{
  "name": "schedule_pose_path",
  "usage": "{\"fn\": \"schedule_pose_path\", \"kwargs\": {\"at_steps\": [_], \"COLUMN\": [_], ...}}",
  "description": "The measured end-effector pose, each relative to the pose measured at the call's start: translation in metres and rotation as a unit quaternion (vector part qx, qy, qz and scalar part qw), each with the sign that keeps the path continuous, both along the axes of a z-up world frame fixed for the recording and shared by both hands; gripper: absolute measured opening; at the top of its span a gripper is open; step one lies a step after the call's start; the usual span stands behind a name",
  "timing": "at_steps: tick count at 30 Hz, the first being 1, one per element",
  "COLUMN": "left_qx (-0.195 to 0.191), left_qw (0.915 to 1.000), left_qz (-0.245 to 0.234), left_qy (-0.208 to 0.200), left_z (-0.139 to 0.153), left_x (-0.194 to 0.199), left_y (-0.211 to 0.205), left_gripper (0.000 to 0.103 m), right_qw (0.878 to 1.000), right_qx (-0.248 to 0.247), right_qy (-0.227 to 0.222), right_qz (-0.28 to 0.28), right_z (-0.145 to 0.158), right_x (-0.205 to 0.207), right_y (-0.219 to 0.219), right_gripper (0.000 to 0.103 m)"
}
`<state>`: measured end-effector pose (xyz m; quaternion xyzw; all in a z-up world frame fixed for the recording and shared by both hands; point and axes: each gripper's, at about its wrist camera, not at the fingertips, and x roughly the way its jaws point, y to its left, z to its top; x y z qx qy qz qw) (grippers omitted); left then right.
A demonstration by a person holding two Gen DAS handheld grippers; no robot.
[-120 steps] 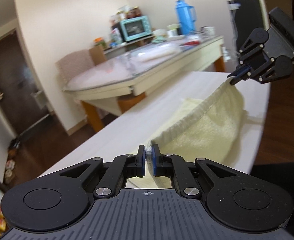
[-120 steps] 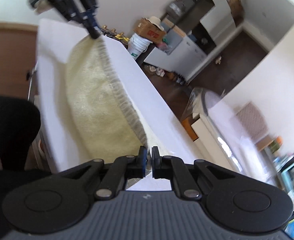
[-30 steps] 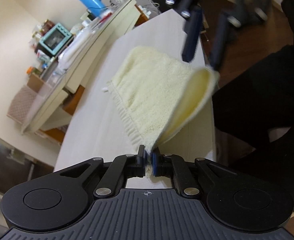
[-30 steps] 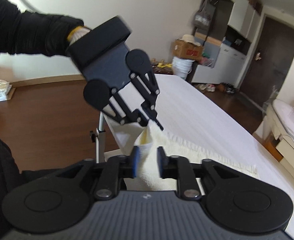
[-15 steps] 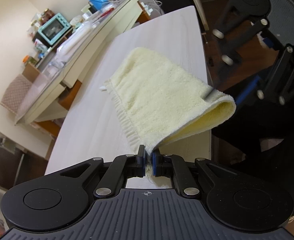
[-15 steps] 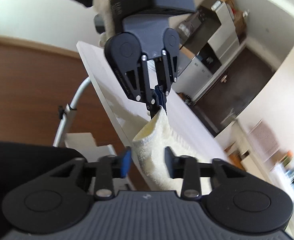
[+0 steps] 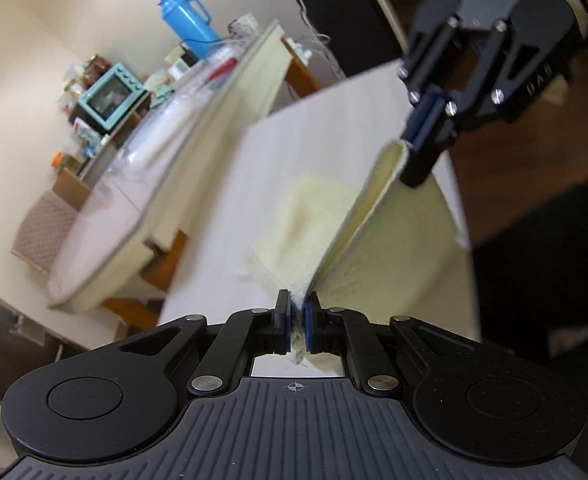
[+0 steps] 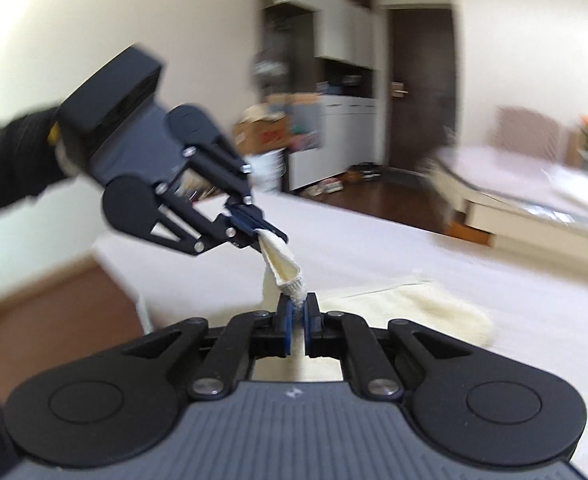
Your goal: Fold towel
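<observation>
Left gripper [image 7: 297,319] clenched on a fringed corner of the towel [image 7: 390,236], pinched between blue pads at the 6 o'clock edge of its own view. Right gripper [image 7: 422,136], up at 1 o'clock from there, likewise clamped on the opposite end of the same raised edge; seen from its own camera [image 8: 297,318], pads closed on a small rolled tuft of cloth, with the left gripper [image 8: 256,230] close by at 11 o'clock. Between the two, a taut pale-yellow ridge lifted off the counter [image 7: 230,208], one layer falling away to 3 o'clock, the rest of the towel [image 8: 422,308] lying flat on the white surface toward 12 o'clock. Looks like mid-fold: a doubled edge held up, not yet laid down. Next move probably calls for carrying both corners together across toward the far edge, keeping the ridge tight and level, lowering onto the flat part so edges line up, then letting go. Beyond, much motion blur; a second table [image 7: 106,216] at 10 o'clock with a blue flask [image 7: 188,24] and teal oven [image 7: 110,98].
</observation>
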<state>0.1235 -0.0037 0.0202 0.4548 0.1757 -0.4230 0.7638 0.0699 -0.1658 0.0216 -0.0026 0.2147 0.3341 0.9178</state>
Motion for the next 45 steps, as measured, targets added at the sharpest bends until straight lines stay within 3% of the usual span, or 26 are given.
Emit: {"fn": "schedule_pose_path", "kwargs": {"at_steps": [6,10,15,18,24,30,32,37,42,45], "left_qx": [0.030,0.047,0.045,0.029,-0.010,-0.007,-0.015,-0.083,-0.082,-0.076], "left_qw": [0.9993,0.9981,0.9970,0.9968,0.9949,0.9941,0.9933,0.9873,0.9862,0.9850], "left_qz": [-0.007,-0.009,0.008,0.032,0.072,0.089,0.098,0.121,0.118,0.129], "left_qy": [0.022,0.040,0.062,0.067,0.070,0.063,0.059,0.061,0.082,0.086], "left_z": [-0.015,-0.033,-0.053,-0.054,-0.049,-0.054,-0.050,-0.033,-0.044,-0.056], "left_x": [0.065,0.093,0.117,0.125,0.128,0.118,0.117,0.112,0.112,0.117], "left_y": [-0.050,-0.069,-0.078,-0.075,-0.062,-0.059,-0.056,-0.046,-0.056,-0.060], "left_gripper": [0.007,0.008,0.019,0.030,0.031,0.030,0.031,0.030,0.031,0.031], "right_qw": [0.994,0.988,0.982,0.983,0.987,0.987,0.987,0.985,0.994,0.992], "right_qx": [0.063,0.077,0.065,0.057,0.030,-0.002,0.003,0.005,-0.043,-0.080], "right_qy": [0.057,0.095,0.134,0.125,0.088,0.089,0.082,0.053,0.031,0.042], "right_qz": [-0.073,-0.097,-0.115,-0.120,-0.129,-0.133,-0.141,-0.165,-0.094,-0.085], "right_z": [-0.016,-0.036,-0.052,-0.050,-0.045,-0.049,-0.046,-0.039,-0.040,-0.046], "right_x": [0.061,0.089,0.106,0.100,0.094,0.102,0.099,0.093,0.086,0.089], "right_y": [-0.044,-0.064,-0.080,-0.087,-0.086,-0.077,-0.080,-0.086,-0.057,-0.045], "right_gripper": [0.007,0.007,0.013,0.017,0.019,0.019,0.025,0.029,0.023,0.023]}}
